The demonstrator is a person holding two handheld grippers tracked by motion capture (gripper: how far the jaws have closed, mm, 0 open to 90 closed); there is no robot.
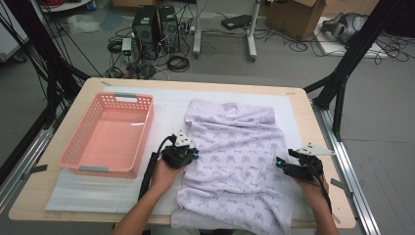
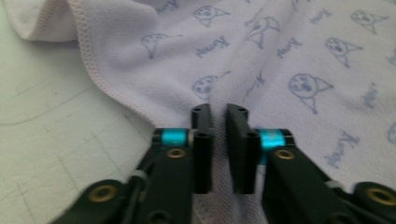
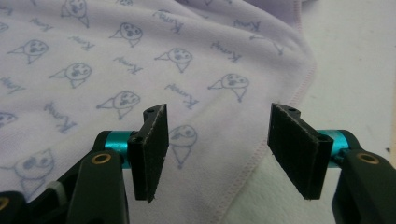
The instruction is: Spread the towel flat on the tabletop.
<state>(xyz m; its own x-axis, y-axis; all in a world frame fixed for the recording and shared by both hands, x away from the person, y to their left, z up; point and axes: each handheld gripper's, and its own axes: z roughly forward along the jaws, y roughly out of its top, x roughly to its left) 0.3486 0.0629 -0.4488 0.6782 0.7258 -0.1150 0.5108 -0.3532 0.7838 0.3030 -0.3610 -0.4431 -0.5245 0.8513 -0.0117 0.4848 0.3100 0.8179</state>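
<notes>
Cloth: lilac printed towel (image 1: pixel 235 161) spread on table beside pink basket (image 1: pixel 110 134) | Left gripper (image 2: pixel 218 122): my jaws pinch a towel fold | Right gripper (image 3: pixel 219 140): jaws apart over the hem | Risk: thin pinch could slip when lifted.

Pink basket (image 1: pixel 108 134) blocks table's left; bare mat (image 1: pixel 166 105) btwn it & cloth (image 1: pixel 235 156) passable.

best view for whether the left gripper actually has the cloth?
Left gripper view. It looks straight along the left gripper: the jaws are nearly together with a raised fold of the cloth pinched between them. The high view shows that gripper at the cloth's left edge, too small to judge. The right gripper view shows cloth alone.
</notes>
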